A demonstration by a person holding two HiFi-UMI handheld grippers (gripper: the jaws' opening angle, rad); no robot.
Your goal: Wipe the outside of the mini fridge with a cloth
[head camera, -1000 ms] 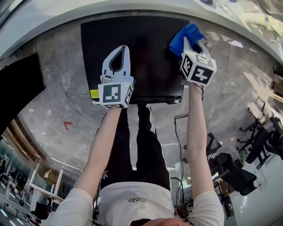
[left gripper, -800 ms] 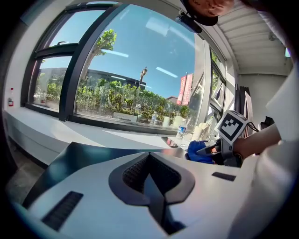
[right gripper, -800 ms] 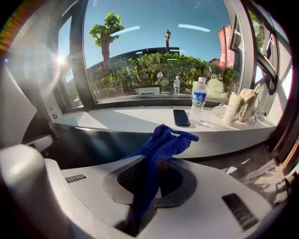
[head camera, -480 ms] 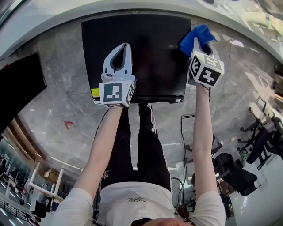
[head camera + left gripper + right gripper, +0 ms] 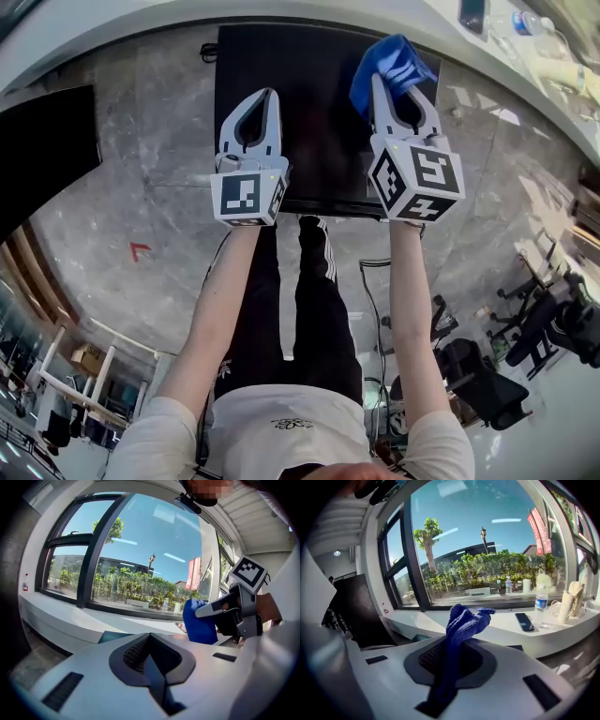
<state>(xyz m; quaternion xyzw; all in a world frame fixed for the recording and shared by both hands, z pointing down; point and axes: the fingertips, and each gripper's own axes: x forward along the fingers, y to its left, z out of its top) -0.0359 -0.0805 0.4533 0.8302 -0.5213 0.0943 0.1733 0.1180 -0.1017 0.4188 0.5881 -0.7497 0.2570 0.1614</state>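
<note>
The black mini fridge (image 5: 314, 141) stands on the marble floor, seen from above in the head view. A blue cloth (image 5: 392, 64) sticks out of my right gripper (image 5: 395, 82), which is shut on it over the fridge's right part. In the right gripper view the cloth (image 5: 461, 623) rises bunched from between the jaws of that gripper (image 5: 449, 667). My left gripper (image 5: 266, 97) is shut and holds nothing, over the fridge's left part. The left gripper view shows its jaws pressed together, with the cloth (image 5: 199, 621) and the right gripper (image 5: 210, 613) off to the right. Whether the cloth touches the fridge is hidden.
A white windowsill runs behind the fridge with a phone (image 5: 526, 621), a water bottle (image 5: 540, 603) and cups on it. A black cabinet (image 5: 42, 164) stands at the left. A cable (image 5: 375, 300) lies on the floor, and office chairs (image 5: 530, 323) stand at the right.
My right gripper has come up toward the camera and shifted left with the cloth. The head view has moved, so the fridge sits higher in frame. The left gripper has barely moved.
</note>
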